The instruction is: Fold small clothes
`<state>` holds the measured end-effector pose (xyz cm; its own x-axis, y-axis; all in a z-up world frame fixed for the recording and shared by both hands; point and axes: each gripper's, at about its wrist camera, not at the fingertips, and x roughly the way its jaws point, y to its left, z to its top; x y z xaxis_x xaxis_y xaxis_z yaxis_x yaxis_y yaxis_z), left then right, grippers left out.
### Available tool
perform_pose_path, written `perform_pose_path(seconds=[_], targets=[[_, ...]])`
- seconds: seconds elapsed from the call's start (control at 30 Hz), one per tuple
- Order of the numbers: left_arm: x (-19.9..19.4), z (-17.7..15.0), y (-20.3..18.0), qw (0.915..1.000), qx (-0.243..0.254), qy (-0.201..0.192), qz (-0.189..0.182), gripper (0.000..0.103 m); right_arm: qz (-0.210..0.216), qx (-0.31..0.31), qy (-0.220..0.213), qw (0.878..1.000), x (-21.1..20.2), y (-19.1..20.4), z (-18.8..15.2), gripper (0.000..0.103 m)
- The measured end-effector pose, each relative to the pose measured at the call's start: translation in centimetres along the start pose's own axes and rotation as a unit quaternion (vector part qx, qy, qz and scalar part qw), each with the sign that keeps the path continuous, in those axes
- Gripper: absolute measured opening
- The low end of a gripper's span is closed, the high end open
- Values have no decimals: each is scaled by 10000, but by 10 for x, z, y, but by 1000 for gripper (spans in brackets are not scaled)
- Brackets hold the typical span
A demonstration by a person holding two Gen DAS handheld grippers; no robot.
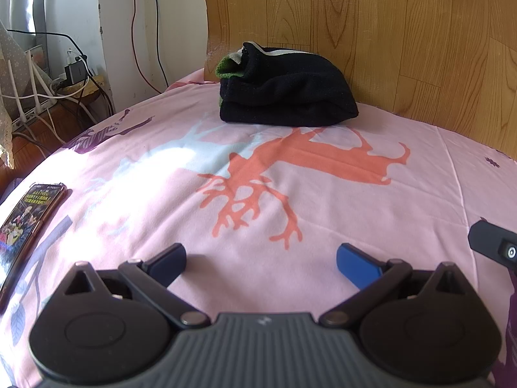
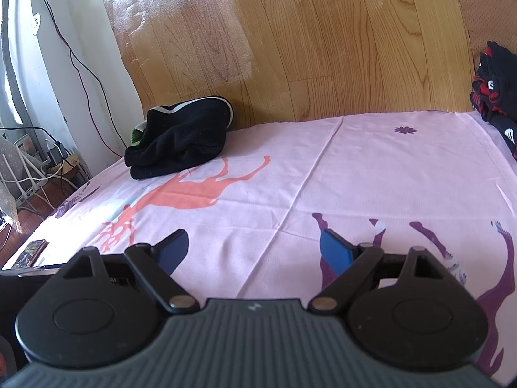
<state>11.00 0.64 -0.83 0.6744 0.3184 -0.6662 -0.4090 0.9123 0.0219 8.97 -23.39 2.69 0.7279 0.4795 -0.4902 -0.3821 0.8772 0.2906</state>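
Observation:
A folded pile of black clothes (image 1: 284,90) with a green piece under it lies at the far side of the pink bed sheet (image 1: 323,207), against the wooden headboard. It also shows in the right wrist view (image 2: 181,142). A heap of black and red clothes (image 2: 497,97) lies at the far right edge of the bed. My left gripper (image 1: 261,260) is open and empty, low over the sheet, well short of the pile. My right gripper (image 2: 253,249) is open and empty over the sheet. Part of the right gripper (image 1: 494,242) shows at the left wrist view's right edge.
A phone (image 1: 29,213) lies on the sheet at the left edge; it also shows in the right wrist view (image 2: 30,252). The wooden headboard (image 1: 387,32) stands behind the bed. Cables and a power strip (image 1: 64,80) lie on the floor at the left.

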Motion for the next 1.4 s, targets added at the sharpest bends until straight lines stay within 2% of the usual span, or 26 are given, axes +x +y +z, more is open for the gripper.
perform_pose_path(seconds=[1.4], targets=[[1, 0, 0, 10000, -2, -1, -4, 103, 15, 45, 35, 10000, -2, 3, -2, 91]])
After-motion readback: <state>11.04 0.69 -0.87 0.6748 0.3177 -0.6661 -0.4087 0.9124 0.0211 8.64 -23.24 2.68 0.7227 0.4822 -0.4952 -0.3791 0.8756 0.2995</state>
